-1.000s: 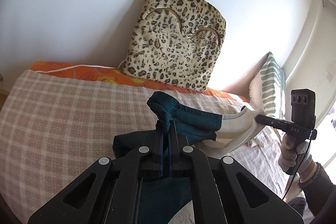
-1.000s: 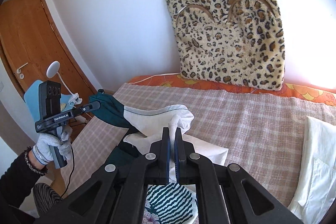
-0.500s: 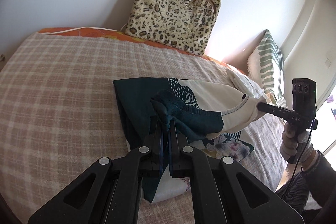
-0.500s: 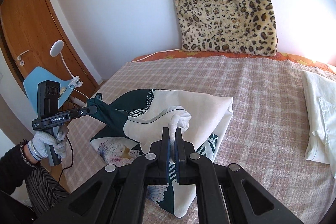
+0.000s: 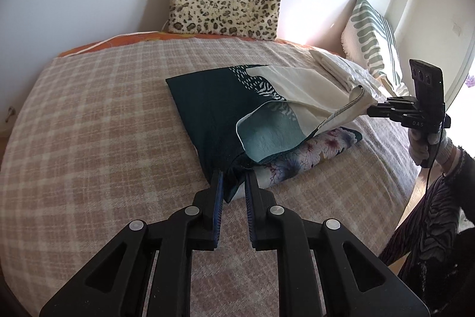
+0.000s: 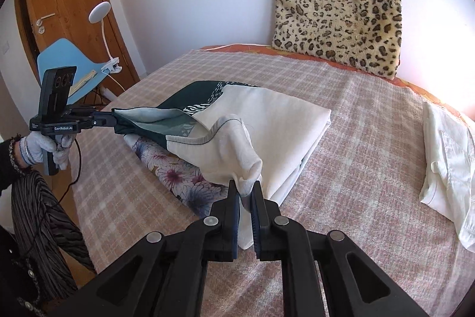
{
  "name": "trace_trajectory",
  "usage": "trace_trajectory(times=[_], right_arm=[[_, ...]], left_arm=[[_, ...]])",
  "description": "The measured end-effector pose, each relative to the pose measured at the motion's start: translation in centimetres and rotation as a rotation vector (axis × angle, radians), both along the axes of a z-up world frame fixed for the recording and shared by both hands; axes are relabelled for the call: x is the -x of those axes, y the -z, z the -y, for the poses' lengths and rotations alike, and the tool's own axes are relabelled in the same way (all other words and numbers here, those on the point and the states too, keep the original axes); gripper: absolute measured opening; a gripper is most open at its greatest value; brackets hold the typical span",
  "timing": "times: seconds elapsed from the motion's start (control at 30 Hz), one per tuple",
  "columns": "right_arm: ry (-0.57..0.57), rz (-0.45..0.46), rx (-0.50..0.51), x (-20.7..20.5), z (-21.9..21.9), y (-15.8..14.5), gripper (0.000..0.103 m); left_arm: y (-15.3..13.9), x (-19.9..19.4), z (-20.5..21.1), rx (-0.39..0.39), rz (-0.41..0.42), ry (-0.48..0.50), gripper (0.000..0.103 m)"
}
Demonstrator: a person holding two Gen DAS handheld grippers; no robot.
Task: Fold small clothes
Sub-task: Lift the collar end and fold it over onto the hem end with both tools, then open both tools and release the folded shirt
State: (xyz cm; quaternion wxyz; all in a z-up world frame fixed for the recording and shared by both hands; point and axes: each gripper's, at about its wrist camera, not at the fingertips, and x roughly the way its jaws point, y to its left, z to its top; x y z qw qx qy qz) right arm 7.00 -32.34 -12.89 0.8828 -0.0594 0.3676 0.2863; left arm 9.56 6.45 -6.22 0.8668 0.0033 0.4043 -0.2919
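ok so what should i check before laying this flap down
1. Right gripper grip on the cream corner of the teal and cream garment: ok, cloth is pinched between its fingers.
2. Left gripper grip on the teal corner: cannot tell; its fingers stand apart with cloth between them.
3. Held flap off the plaid blanket, spanning both grippers: ok.
4. Lower layers lying neat: not ok, the floral layer bulges out from under the near edge.
5. White shirt apart from the garment: ok.
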Motion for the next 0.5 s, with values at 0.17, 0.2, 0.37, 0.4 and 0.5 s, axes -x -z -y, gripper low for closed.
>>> trace_trajectory(times=[0.17,0.2,0.37,0.4,0.5], right_arm=[[0.038,0.001,-0.073,1.0,1.2,-0.8,0.033],[0.043,0.006,-0.081,1.0,1.1,-0.9,0.034],[0.05,0.001,-0.077,0.7,-0.2,-0.6,0.035],[0.052,0.002,-0.044,0.6,-0.7,-0.2,0.037],[0.043,0.007,0.057,1.1,-1.9,0.7,0.043]], left_arm=[[-1.5,0.3,-1.2,0.076,0.018,-0.032,0.013],[-1.7,-0.1,-1.3,0.092,0.019,-0.042,0.015],[-1.4,-2.2,-0.2,0.032,0.043,-0.086,0.02],[-1.0,-2.6,0.1,0.022,0.033,-0.084,0.02],[0.1,-2.8,1.5,0.027,-0.009,-0.043,0.02]])
